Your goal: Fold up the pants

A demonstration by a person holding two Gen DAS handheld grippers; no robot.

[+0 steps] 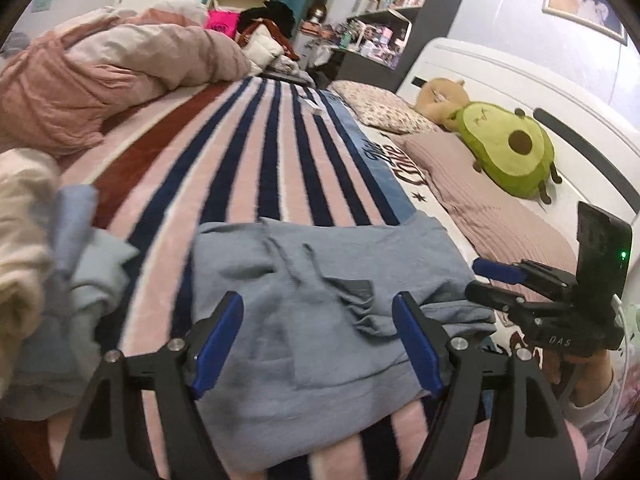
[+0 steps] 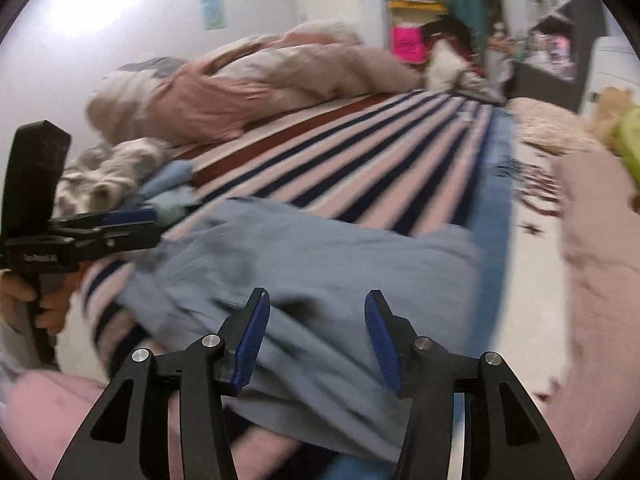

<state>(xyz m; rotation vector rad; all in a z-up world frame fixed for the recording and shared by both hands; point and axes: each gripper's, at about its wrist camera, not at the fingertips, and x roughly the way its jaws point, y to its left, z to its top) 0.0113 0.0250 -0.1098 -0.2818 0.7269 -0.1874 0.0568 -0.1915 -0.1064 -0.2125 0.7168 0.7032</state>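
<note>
The letters "DAS" are printed in pale type on the black body of the right tool (image 1: 486, 282), seen near the right edge of the bed. Dark script lettering is seen on the white bedcover (image 1: 404, 160) beside the striped blanket, but it cannot be read. A pale label on the left tool (image 2: 132, 222) is too blurred to read.

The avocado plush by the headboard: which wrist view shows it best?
The left wrist view. There the avocado plush is whole and sharp, lying on the pink pillow against the white headboard. The right wrist view catches only a blurred green sliver of it at the right edge.
</note>
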